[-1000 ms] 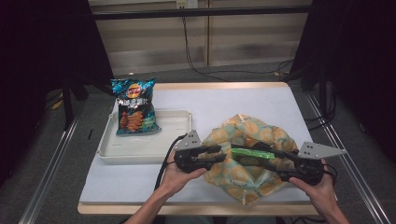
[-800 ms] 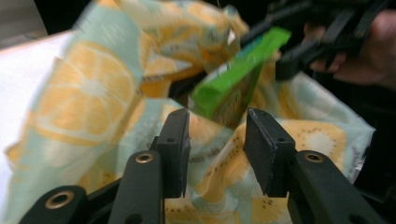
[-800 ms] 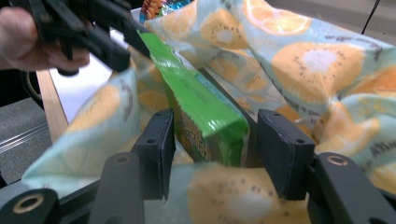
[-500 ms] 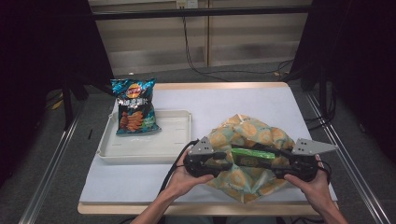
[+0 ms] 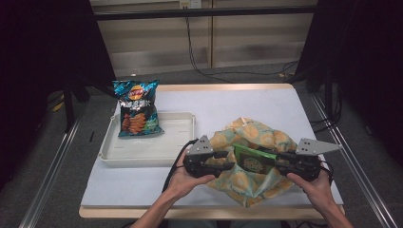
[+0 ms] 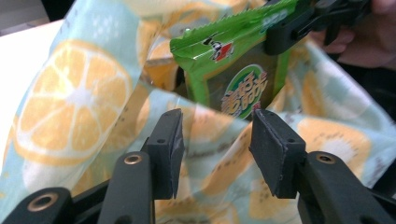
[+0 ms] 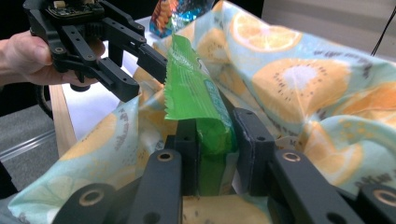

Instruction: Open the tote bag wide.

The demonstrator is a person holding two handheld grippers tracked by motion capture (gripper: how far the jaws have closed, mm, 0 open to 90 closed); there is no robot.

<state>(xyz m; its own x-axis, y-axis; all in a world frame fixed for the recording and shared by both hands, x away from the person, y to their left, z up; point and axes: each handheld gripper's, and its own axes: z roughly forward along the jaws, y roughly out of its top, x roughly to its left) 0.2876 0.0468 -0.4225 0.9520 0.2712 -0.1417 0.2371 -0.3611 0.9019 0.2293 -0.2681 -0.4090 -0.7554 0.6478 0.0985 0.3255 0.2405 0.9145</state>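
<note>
A fabric bag (image 5: pixel 247 135) printed with citrus slices lies on the table's near right. A green snack packet (image 5: pixel 252 161) stands in its mouth. My right gripper (image 7: pixel 215 135) has just been closing, and its pads now press both sides of the green packet (image 7: pixel 187 88). My left gripper (image 6: pixel 215 140) has just been opening. Its jaws stand apart at the bag's near edge (image 6: pixel 219 158), below the packet (image 6: pixel 233 60), and press on nothing. Seen from above, the left gripper (image 5: pixel 228 160) and the right gripper (image 5: pixel 278 161) face each other across the packet.
A white tray (image 5: pixel 142 152) sits left of the bag. A blue bag of crisps (image 5: pixel 137 107) leans over its far left corner. The wooden front edge of the table (image 5: pixel 209 211) runs just under the person's hands.
The right jaws have closed onto the green packet, which now shows more of its face above the bag. The left jaws stand wider apart. Both hands have stayed roughly in place.
</note>
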